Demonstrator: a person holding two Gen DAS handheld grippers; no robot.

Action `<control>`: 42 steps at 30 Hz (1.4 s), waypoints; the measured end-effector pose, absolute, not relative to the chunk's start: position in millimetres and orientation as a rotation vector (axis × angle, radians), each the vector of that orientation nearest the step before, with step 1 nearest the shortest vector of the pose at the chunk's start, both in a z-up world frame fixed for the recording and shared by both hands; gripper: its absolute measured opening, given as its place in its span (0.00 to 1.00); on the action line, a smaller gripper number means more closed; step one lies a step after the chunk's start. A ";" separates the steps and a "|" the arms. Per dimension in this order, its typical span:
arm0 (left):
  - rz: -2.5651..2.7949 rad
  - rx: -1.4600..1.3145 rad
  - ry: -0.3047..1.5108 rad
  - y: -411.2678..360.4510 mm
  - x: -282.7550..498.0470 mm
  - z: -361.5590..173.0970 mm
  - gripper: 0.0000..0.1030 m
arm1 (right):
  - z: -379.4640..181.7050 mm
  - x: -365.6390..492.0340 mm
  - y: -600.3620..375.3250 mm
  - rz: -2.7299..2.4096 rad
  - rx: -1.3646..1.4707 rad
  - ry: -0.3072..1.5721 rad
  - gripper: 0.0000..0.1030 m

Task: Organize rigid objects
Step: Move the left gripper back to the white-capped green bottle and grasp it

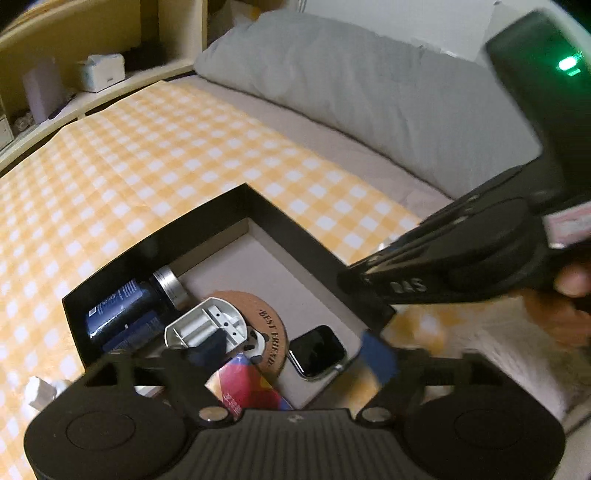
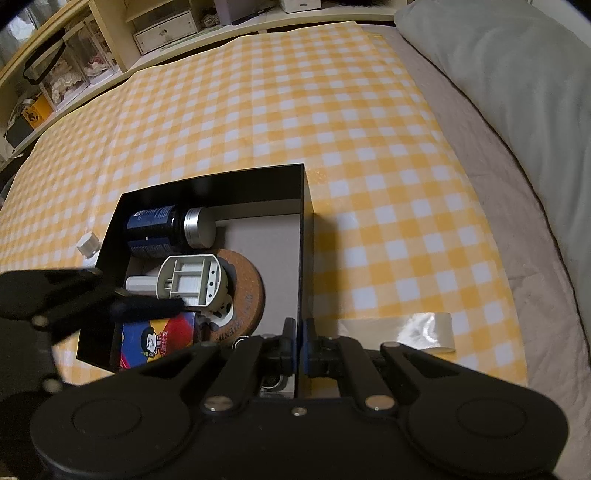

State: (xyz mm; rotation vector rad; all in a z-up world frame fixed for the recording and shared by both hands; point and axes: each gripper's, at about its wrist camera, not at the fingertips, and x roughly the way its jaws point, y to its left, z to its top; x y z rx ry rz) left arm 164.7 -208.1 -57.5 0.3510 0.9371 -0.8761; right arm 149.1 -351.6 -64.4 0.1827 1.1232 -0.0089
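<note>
A black box point(image 1: 291, 225) point(image 2: 207, 181) sits on the yellow checked cloth. Inside lie a dark blue bottle with a silver cap point(image 1: 125, 306) point(image 2: 155, 230), a grey plastic part point(image 1: 207, 325) point(image 2: 190, 280), a cork coaster point(image 1: 271, 328) point(image 2: 247, 291), a smartwatch point(image 1: 317, 350) and a colourful card box point(image 1: 247, 384) point(image 2: 155, 339). My left gripper point(image 1: 295, 354) is open over the box's near end. My right gripper point(image 2: 300, 347) is shut on the box's right wall point(image 2: 301, 258).
A grey pillow point(image 1: 369, 92) point(image 2: 517, 74) lies along the right. Shelves with boxes point(image 1: 99, 70) point(image 2: 162, 29) stand at the back. A small white cap point(image 2: 88, 243) point(image 1: 40, 391) lies left of the box. A piece of clear tape point(image 2: 424, 328) lies right of the box.
</note>
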 end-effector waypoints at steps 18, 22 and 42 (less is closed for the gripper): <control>-0.836 0.257 0.819 -162.1 144.2 -28.3 1.00 | -62.7 148.5 -350.2 -0.012 0.157 1.124 0.04; -0.795 0.234 0.796 -154.0 152.8 -19.1 1.00 | -63.6 149.6 -348.5 -0.014 0.140 1.126 0.03; -0.526 0.041 0.726 -60.3 237.0 -14.9 1.00 | -64.1 150.2 -344.3 -0.010 0.098 1.129 0.03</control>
